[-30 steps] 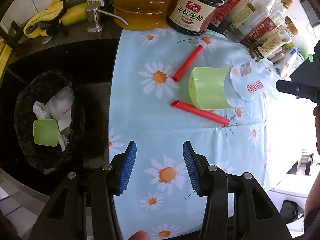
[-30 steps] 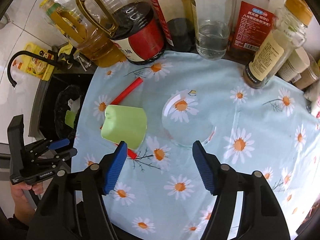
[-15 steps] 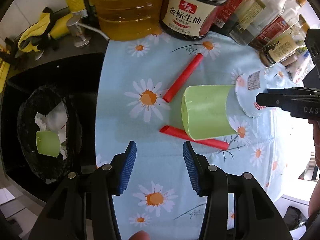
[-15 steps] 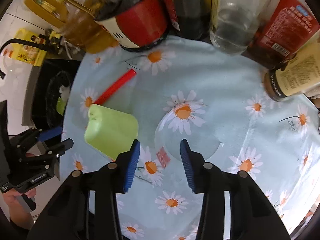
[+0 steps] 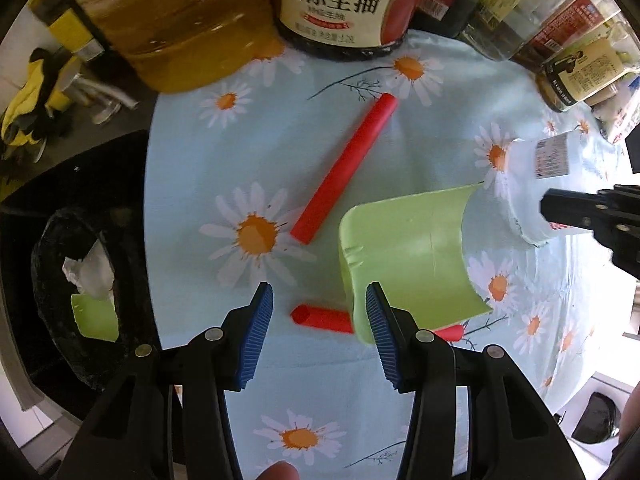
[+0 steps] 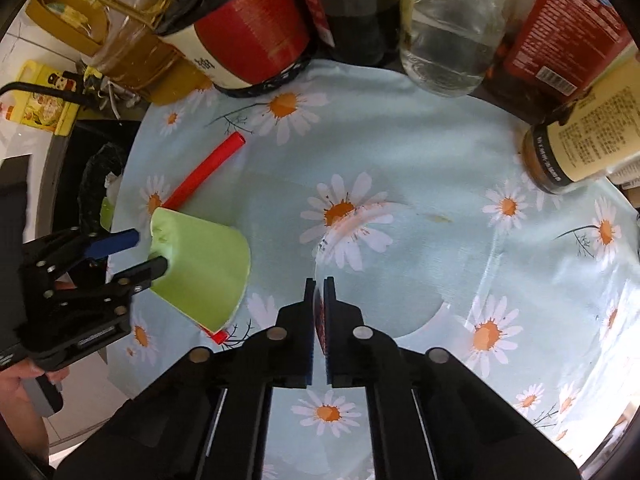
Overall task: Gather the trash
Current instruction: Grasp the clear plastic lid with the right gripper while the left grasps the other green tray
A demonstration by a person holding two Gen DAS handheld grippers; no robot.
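Pale blue cloth point(image 5: 208, 184) printed with white-and-orange daisies covers the counter. Along its far edge stand an oil jug point(image 5: 168, 28), a soy sauce bottle point(image 5: 336, 4), a clear jar point(image 6: 448, 28) and a brown-lidded jar point(image 6: 576, 148). Left of the cloth is a dark sink recess holding a black bin point(image 5: 64, 300), with white paper and a green scrap inside it. Yellow cloth point(image 5: 24, 92) lies on the ledge behind.

On the cloth: green cup point(image 5: 408, 256) lying on its side, mouth toward the left gripper. One red straw point(image 5: 344, 168) lies diagonally beside it, apart from the cup. A second red straw point(image 5: 320, 319) runs under the cup's lower edge.

Left gripper point(image 5: 318, 332) is low over the cloth, jaws spread, right pad against the cup's rim and left pad outside it, the second straw's end between the pads.

Right gripper point(image 6: 319, 320) points toward the bottle row. Its jaws are pressed together on the edge of a thin clear film lid point(image 6: 400, 280) with a red printed patch; in the left wrist view the lid point(image 5: 536, 184) shows white with a barcode label, just beside the cup's base.
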